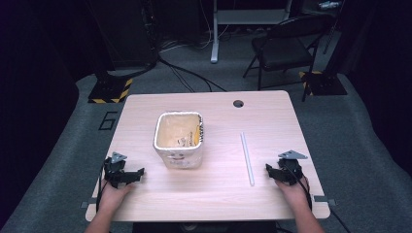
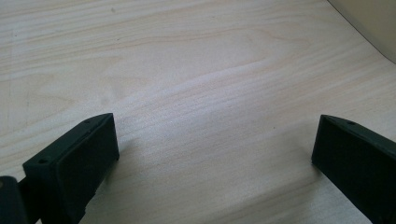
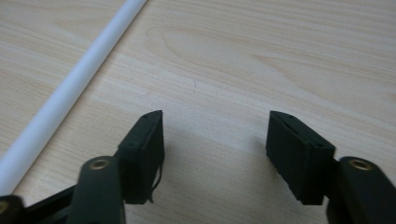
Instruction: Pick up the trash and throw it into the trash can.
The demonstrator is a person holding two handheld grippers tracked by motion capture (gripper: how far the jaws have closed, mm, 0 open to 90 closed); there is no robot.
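Observation:
A white square bin [image 1: 178, 139] with a pale liner stands on the wooden table [image 1: 218, 194], left of centre. A long white rod [image 1: 247, 158] lies flat to its right, running front to back. My left gripper [image 1: 130, 175] rests near the front left edge, open, with bare wood between its jaws [image 2: 215, 149]; a corner of the bin [image 2: 373, 23] shows at the top right of the left gripper view. My right gripper [image 1: 273, 171] sits at the front right, open and empty [image 3: 215, 135], with the rod [image 3: 70, 88] just to its left.
A round cable hole [image 1: 238, 103] sits near the table's far edge. Behind the table stand a black folding chair [image 1: 284, 46], a white desk frame [image 1: 216, 34] and floor cables [image 1: 184, 73]. Yellow-black striped bases [image 1: 111, 90] sit on the grey floor.

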